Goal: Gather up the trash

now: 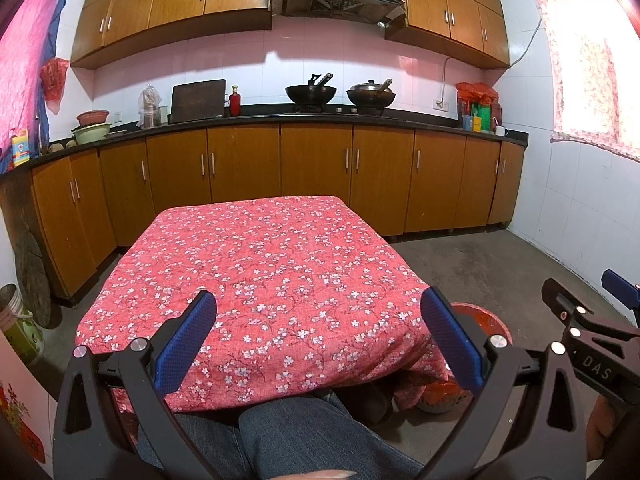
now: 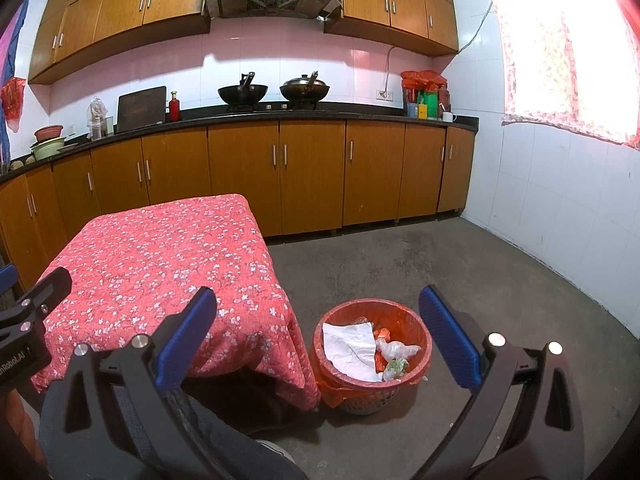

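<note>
i held both grippers, left (image 1: 318, 338) and right (image 2: 318, 336), spread apart, gripping nothing. the bin (image 2: 416, 326) stood upright on the floor by the table's (image 2: 160, 256) near right corner, paper (image 2: 352, 350) inside. "das" marked the right gripper.

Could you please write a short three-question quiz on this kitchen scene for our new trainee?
1. True or false: the left gripper holds trash.
2. Where does the bin stand? A) on the table B) on the floor beside it C) on the counter
3. Name one item in the bin.

Key: 1. False; its fingers are apart and empty. 2. B. 3. White paper.
</note>
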Demonstrator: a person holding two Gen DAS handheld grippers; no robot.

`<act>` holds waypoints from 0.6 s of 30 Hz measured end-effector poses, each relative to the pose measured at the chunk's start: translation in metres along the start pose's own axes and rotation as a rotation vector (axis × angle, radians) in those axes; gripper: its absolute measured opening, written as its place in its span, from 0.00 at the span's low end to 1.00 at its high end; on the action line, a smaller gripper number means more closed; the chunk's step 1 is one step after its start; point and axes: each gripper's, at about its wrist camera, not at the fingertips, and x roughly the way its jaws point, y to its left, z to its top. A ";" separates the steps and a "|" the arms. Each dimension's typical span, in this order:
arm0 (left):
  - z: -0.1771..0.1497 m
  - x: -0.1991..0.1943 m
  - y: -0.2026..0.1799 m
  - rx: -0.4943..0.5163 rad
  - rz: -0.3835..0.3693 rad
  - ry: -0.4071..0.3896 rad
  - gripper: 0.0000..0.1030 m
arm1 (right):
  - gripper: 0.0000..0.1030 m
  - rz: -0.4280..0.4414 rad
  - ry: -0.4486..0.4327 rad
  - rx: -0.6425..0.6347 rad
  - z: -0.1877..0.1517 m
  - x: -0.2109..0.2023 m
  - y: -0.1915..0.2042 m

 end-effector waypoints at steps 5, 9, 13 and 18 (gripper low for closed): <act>0.000 0.001 0.000 0.001 -0.001 0.001 0.98 | 0.96 0.000 0.001 0.000 0.000 0.000 0.000; 0.000 0.000 0.000 0.001 -0.001 0.001 0.98 | 0.96 0.000 0.001 0.001 -0.002 -0.001 0.001; 0.000 0.000 0.000 0.001 -0.001 0.001 0.98 | 0.96 -0.001 0.002 0.001 -0.001 0.000 0.001; 0.001 0.000 0.000 0.000 -0.001 0.001 0.98 | 0.96 0.000 0.002 0.001 0.000 0.000 0.001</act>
